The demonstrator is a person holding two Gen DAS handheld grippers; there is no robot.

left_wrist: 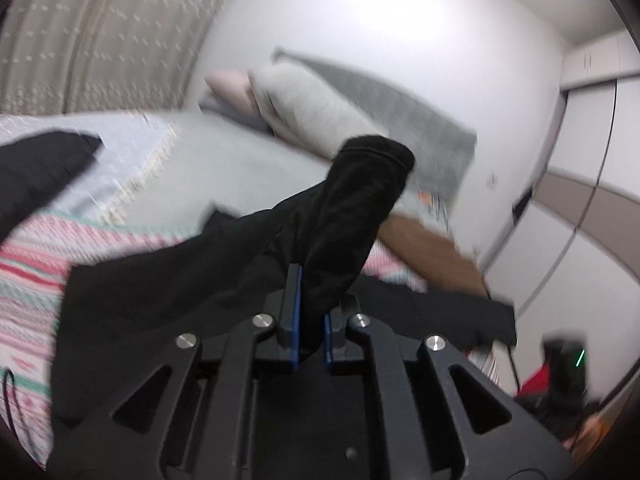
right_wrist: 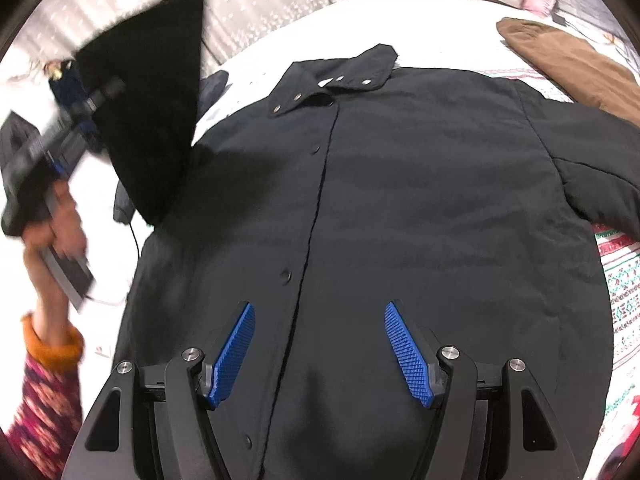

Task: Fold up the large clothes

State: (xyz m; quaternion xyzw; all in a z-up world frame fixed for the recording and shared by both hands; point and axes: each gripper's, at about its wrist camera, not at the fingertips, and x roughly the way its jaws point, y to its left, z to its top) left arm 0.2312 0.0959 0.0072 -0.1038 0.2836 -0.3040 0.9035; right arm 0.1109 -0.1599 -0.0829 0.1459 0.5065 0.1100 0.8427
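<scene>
Black padded jacket (right_wrist: 400, 200) lies front-up on the bed (right_wrist: 248, 56), snaps closed down the placket, collar (right_wrist: 336, 76) toward the headboard end, on a patterned blanket (right_wrist: 624, 288). Left gripper (left_wrist: 310, 316) has its jaws clamped on a sleeve (left_wrist: 352, 208), cuff end poking up past the pads, and it's lifted off the bed; right gripper (right_wrist: 320, 352) hovers over the lower front w/ jaws wide apart, holding nothing. Step in hand looks like folding the sleeve across the chest. To do it well: keep the pinch firm, carry the sleeve over w/o dragging the body fabric, lay it flat along the front, and let the right gripper pin the torso near the placket so the jacket doesn't shift (padded fabric will likely spring back, so press before letting go). Right wrist view shows the whole jacket layout, the person's hand (right_wrist: 60, 216) on the left tool and an orange cuff; left view can't show that. Left wrist view shows the actual pinch up close, plus pillows (left_wrist: 312, 116) and a brown garment (left_wrist: 428, 256) beyond; it's motion-blurred.
</scene>
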